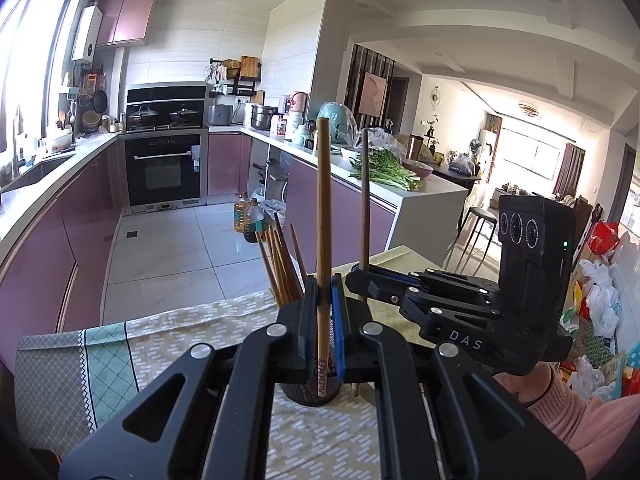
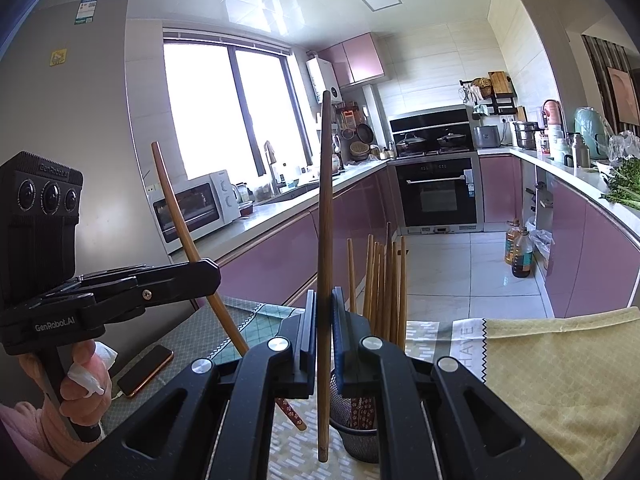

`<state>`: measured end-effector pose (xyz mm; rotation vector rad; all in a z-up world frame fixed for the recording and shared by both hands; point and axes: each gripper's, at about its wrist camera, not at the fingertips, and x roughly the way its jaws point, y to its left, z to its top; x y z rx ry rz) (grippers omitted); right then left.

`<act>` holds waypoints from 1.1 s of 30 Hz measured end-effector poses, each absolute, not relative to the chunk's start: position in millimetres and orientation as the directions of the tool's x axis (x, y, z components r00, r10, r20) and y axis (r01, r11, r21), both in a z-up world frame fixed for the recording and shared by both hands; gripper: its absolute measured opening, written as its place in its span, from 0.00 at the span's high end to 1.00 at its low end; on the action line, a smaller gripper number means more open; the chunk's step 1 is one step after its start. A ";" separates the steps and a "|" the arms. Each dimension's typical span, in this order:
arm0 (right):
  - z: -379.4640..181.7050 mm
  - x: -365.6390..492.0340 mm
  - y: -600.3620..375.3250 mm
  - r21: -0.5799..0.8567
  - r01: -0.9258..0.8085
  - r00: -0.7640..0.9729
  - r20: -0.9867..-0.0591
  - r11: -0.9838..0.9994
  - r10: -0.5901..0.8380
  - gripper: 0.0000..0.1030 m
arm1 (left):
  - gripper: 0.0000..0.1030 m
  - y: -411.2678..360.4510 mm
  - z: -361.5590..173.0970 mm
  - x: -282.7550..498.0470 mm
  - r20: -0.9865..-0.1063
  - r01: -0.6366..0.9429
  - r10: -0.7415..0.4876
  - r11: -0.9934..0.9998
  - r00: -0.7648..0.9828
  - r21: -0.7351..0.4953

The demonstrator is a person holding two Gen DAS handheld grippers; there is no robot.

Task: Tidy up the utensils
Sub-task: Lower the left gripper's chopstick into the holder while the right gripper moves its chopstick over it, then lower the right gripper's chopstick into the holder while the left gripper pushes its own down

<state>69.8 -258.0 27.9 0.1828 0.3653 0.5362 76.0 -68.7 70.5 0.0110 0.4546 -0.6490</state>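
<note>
My left gripper (image 1: pixel 324 292) is shut on a brown chopstick (image 1: pixel 322 200) that stands upright, its patterned lower end down by a black mesh holder (image 1: pixel 312 398). Several chopsticks (image 1: pixel 280 268) lean in that holder. Whether the held tip is inside the holder I cannot tell. My right gripper (image 2: pixel 323 300) is shut on a second upright chopstick (image 2: pixel 325 220), whose lower end hangs just in front of the mesh holder (image 2: pixel 356 436). Each gripper shows in the other's view: the right gripper (image 1: pixel 354 276) with its chopstick (image 1: pixel 365 200), the left gripper (image 2: pixel 212 270) with its tilted chopstick (image 2: pixel 180 220).
The holder stands on a table with a patterned cloth (image 1: pixel 180 340). A yellow cloth (image 2: pixel 560 380) lies to the right and a phone (image 2: pixel 146 364) to the left. A person's hands in pink sleeves (image 1: pixel 580 412) hold the grippers. Kitchen counters and an oven (image 1: pixel 164 168) lie beyond.
</note>
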 end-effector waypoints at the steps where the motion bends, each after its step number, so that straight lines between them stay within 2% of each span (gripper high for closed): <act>1: 27.9 69.9 -259.0 0.264 -0.464 0.797 -0.291 0.845 0.529 0.94 | 0.93 -68.9 71.2 75.6 -0.409 0.587 -0.583 0.799 0.702 -0.131; 16: 42.0 78.5 -259.0 0.256 -0.451 0.820 -0.259 0.855 0.510 0.94 | 0.93 -67.2 76.5 78.9 -0.381 0.593 -0.590 0.795 0.711 -0.125; 33: 35.8 98.7 -254.1 0.248 -0.409 0.834 -0.289 0.878 0.470 0.94 | 0.93 -87.9 73.0 84.1 -0.386 0.580 -0.571 0.808 0.725 -0.105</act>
